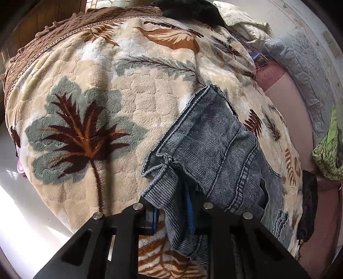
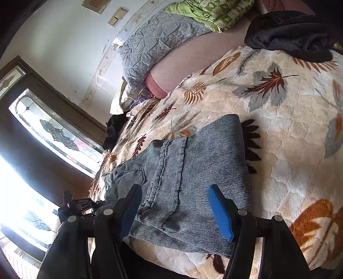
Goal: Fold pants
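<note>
Grey-blue denim pants (image 1: 214,139) lie folded on a cream leaf-patterned blanket (image 1: 107,96) that covers a bed. My left gripper (image 1: 172,214) points steeply down at their near edge, and its blue pads pinch a bunched fold of the denim. In the right wrist view the same pants (image 2: 203,161) lie flat, with a pocket seam showing. My right gripper (image 2: 174,214) hovers low over their near end, its blue fingers (image 2: 220,214) wide apart and gripping nothing. The left gripper (image 2: 81,203) shows as a dark frame at the pants' far left end.
A dark garment (image 2: 293,34) lies on the blanket (image 2: 289,118) beyond the pants. A grey quilted pillow (image 2: 154,43) and green cloth (image 2: 210,12) rest by the wall on a pink sheet (image 2: 193,58). A glazed door (image 2: 53,133) and pale floor (image 1: 21,193) border the bed.
</note>
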{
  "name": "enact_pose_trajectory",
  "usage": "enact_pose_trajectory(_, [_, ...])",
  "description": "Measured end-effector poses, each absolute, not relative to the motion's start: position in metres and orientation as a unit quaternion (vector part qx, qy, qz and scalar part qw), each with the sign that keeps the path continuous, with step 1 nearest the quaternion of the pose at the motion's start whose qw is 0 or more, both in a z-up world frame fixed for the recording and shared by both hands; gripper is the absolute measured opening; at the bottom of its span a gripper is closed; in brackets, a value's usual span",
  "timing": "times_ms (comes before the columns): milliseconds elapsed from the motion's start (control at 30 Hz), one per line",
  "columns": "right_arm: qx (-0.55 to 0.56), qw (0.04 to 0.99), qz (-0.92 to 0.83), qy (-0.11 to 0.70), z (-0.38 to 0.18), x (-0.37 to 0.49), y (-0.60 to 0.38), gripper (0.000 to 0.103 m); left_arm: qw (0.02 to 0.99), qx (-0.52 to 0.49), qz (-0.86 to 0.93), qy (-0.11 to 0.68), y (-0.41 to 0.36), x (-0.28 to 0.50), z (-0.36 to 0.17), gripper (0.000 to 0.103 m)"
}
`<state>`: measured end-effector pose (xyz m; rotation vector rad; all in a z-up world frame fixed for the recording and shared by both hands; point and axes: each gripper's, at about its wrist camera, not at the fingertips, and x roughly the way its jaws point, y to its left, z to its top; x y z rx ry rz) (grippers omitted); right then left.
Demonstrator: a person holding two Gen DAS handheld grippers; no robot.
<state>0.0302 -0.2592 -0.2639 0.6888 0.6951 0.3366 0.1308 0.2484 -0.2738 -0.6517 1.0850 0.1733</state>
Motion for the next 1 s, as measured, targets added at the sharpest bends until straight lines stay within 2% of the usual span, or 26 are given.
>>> enact_pose_trajectory(200, [0.325,0.870,0.163,0.334,-0.264,0.031,-0.258,0.068,0.820,-0.288,0.082,0.488,0.245,0.124,-0.263,0.012])
enact_pose_trajectory(433, [0.336,0.870,0.152,0.328,-0.265,0.030,-0.266,0.068,0.871,-0.222,0.051,0.435,0.202,0.119,-0.198,0.009])
enact_pose_trajectory(767, [0.376,0.867,0.122,0.303,-0.264,0.024,-0.294,0.068,0.920,-0.070,-0.073,0.380,0.061,0.091,-0.121,0.009])
enact_pose_trajectory(1000, [0.428,0.861,0.083,0.262,-0.263,0.010,-0.342,0.068,0.894,0.018,-0.199,0.401,-0.077,0.059,-0.134,0.009])
